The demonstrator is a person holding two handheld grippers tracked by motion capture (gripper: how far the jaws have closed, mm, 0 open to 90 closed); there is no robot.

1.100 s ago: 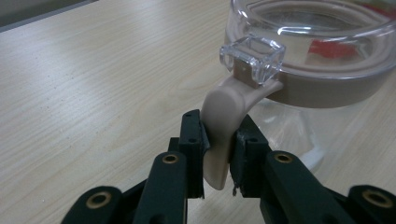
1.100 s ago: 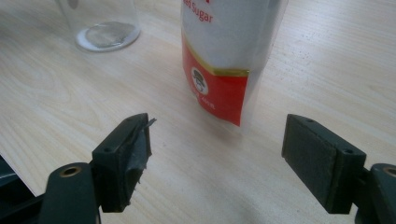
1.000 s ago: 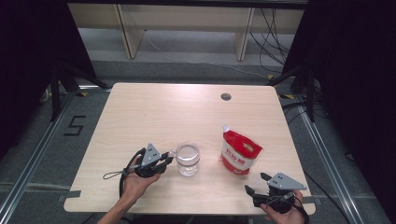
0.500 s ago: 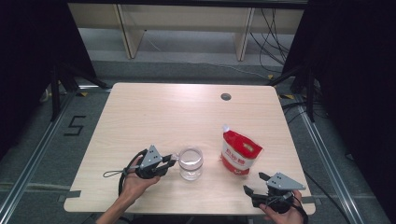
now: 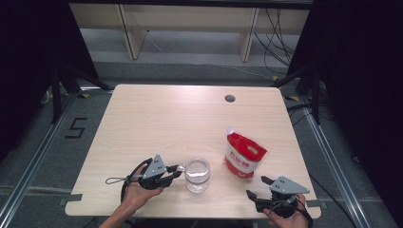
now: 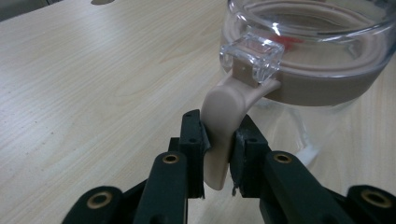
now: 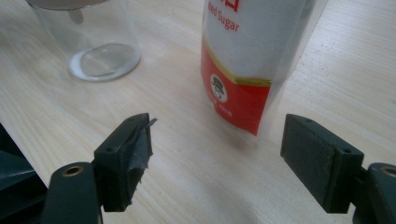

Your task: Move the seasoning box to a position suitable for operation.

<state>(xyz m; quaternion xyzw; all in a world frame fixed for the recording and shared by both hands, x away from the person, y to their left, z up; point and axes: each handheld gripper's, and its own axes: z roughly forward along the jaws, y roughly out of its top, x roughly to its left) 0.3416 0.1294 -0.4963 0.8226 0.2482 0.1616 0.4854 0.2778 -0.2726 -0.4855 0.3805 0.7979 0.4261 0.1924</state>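
Dark curtains surround the light wooden table (image 5: 157, 118) in the high view. At the lower middle of the frame stands the clear glass jar (image 5: 197, 175), and the left gripper (image 5: 174, 175) reaches it from the left. The red sugar bag (image 5: 244, 155) stands to the right of the jar; the right gripper (image 5: 259, 188) rests at the lower right corner.

Left gripper view: the jaws are clamped on the beige latch tab (image 6: 219, 135) of the jar, at the centre of the frame. I judge the step is opening the latch; next the tab must be pulled away from the jar.

Right gripper view: the jaws stand wide apart, holding nothing, with the sugar bag (image 7: 247, 60) at upper centre
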